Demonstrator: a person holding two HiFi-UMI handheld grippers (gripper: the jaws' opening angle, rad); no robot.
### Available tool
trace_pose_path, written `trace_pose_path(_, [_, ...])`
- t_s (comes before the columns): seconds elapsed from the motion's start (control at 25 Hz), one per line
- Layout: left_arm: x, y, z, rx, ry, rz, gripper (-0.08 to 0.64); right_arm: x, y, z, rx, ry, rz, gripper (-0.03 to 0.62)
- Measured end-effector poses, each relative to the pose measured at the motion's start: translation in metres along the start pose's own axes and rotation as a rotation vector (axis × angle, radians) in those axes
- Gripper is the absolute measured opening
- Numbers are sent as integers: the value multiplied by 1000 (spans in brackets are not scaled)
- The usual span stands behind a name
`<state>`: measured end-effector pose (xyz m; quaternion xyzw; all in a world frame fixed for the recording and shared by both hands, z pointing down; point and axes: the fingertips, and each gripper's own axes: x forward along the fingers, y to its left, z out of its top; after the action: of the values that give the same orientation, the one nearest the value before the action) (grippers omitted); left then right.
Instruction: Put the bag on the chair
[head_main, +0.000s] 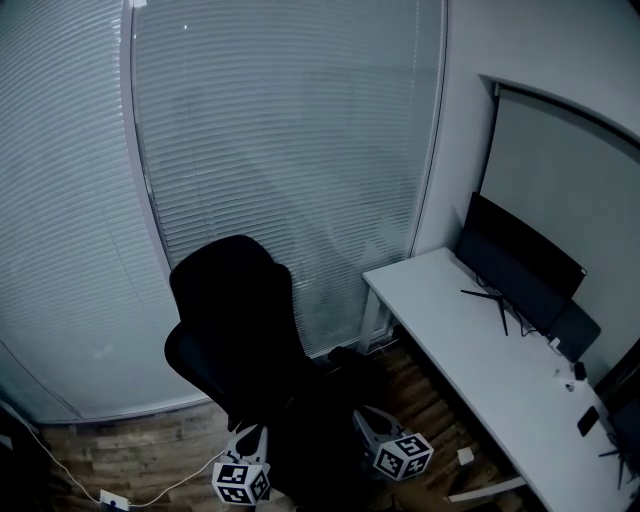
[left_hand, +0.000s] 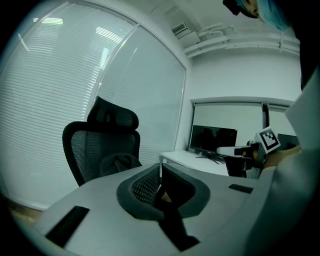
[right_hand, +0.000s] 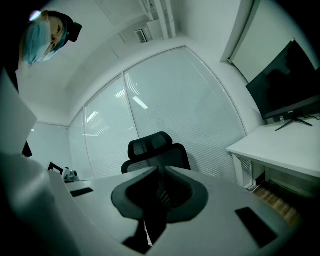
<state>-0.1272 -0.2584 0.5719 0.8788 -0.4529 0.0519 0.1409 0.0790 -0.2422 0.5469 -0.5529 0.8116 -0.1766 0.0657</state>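
Observation:
A black mesh office chair (head_main: 235, 320) with a headrest stands before the window blinds. In the left gripper view a dark rounded lump, seemingly the bag (left_hand: 119, 163), lies on the chair (left_hand: 100, 150) seat. In the head view everything below the backrest is too dark to pick the bag out. My left gripper (head_main: 248, 440) and right gripper (head_main: 372, 425) sit low at the frame's bottom, either side of the seat. The left gripper (left_hand: 160, 176) and right gripper (right_hand: 161, 176) both have their jaws together, aimed at the chair (right_hand: 155, 152). I cannot make out anything gripped.
A white desk (head_main: 470, 360) runs along the right wall with a dark monitor (head_main: 520, 265) and small items on it. A white power strip (head_main: 112, 497) and cable lie on the wooden floor at the left. Blinds (head_main: 290, 150) cover the curved window behind the chair.

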Motion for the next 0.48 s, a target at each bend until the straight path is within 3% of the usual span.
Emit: trace_pose_path(0.48, [-32, -57, -25, -34, 8, 44, 32, -62, -8, -3, -17, 31, 43, 66])
